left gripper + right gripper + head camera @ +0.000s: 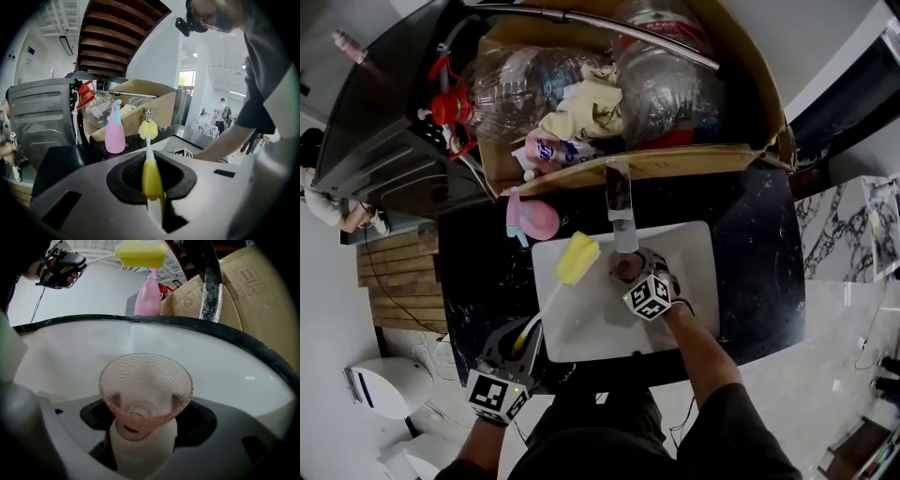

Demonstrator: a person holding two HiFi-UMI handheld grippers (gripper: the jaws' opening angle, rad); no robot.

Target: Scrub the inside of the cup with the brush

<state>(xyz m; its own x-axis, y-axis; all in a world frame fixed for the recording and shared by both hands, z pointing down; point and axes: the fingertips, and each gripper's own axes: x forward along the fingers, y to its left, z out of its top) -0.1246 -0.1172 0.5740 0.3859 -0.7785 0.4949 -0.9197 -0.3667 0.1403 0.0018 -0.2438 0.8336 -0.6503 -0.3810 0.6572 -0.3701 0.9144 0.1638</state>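
Note:
A yellow-handled brush (577,258) with a yellow sponge head hangs over the left part of the white sink (694,253). My left gripper (520,342) is shut on the brush handle (151,176), and the sponge head (148,129) points away from it. My right gripper (633,277) is shut on the base of a pink dimpled cup (625,268) inside the sink, under the faucet (619,206). In the right gripper view the cup (145,387) opens away from the gripper (140,427), and the sponge head (140,254) hovers above and beyond it, apart from the cup.
A pink spray bottle (532,218) stands on the black counter (750,281) at the sink's back left corner. Behind it a cardboard box (675,161) holds plastic bottles and rags. A dark appliance (384,141) stands at the far left.

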